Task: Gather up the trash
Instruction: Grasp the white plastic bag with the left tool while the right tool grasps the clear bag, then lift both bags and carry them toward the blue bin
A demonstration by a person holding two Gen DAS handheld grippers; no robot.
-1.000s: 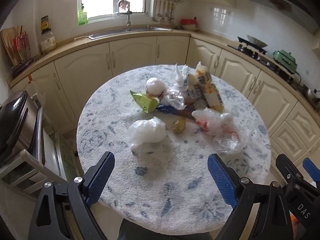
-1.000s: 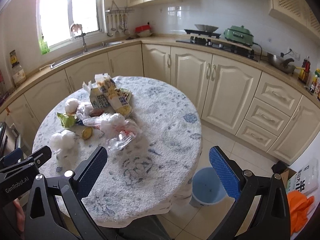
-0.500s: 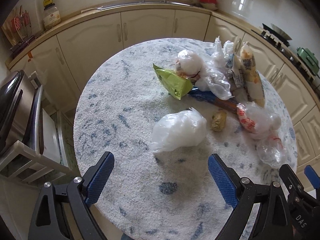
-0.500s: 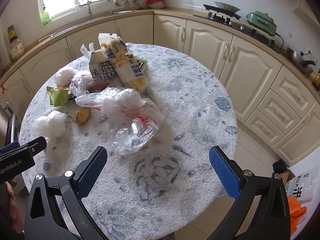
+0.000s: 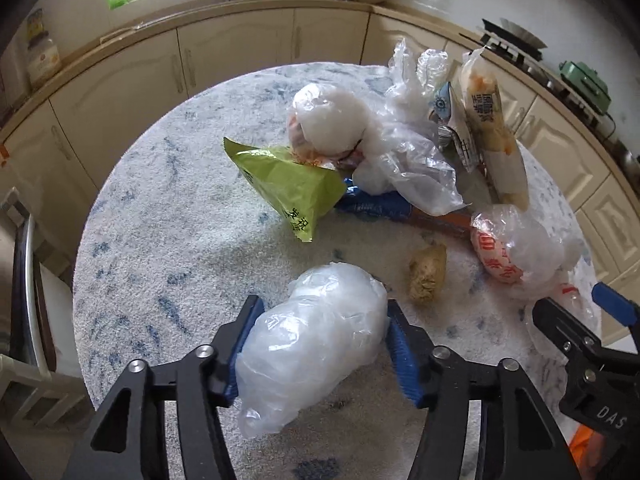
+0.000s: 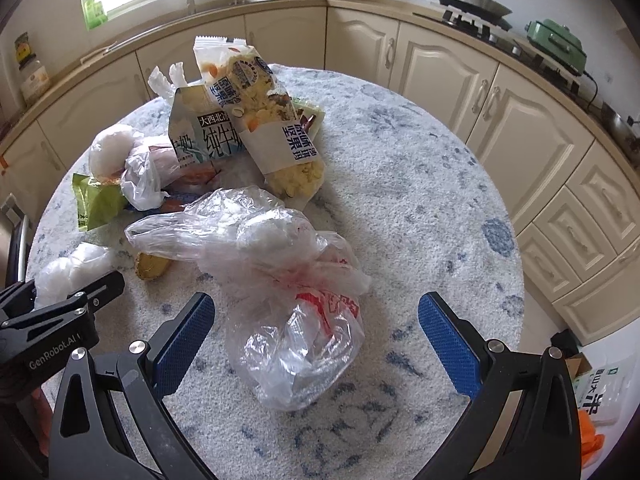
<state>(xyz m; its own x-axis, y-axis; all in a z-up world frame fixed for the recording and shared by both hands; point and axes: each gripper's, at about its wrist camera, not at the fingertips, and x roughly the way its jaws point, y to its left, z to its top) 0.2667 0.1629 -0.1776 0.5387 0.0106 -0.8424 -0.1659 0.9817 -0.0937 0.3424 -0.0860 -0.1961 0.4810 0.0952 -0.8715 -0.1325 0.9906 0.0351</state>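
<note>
A crumpled white plastic bag [image 5: 316, 344] lies near the front of the round speckled table [image 5: 160, 216]. My left gripper [image 5: 323, 304] is closing around it, its blue pads touching the bag on both sides. My right gripper [image 6: 316, 300] stands open just above a clear plastic bag with red print [image 6: 296, 320], touching nothing. Behind lie a green snack packet [image 5: 288, 184], a wrapped white ball [image 5: 328, 120], a brown lump [image 5: 427, 272], a milk carton [image 6: 204, 132] and a nut snack bag [image 6: 272, 120].
Cream kitchen cabinets [image 6: 440, 68] curve round the far side of the table, with a stove [image 6: 472, 12] at the right. A metal rack [image 5: 24, 320] stands by the table's left edge. A carton and something orange [image 6: 592, 428] sit on the floor at the right.
Both grippers have come down and forward over the table. The left jaws, wide before, have narrowed onto the white plastic bag. The right jaws stay wide, now over the red-printed bag.
</note>
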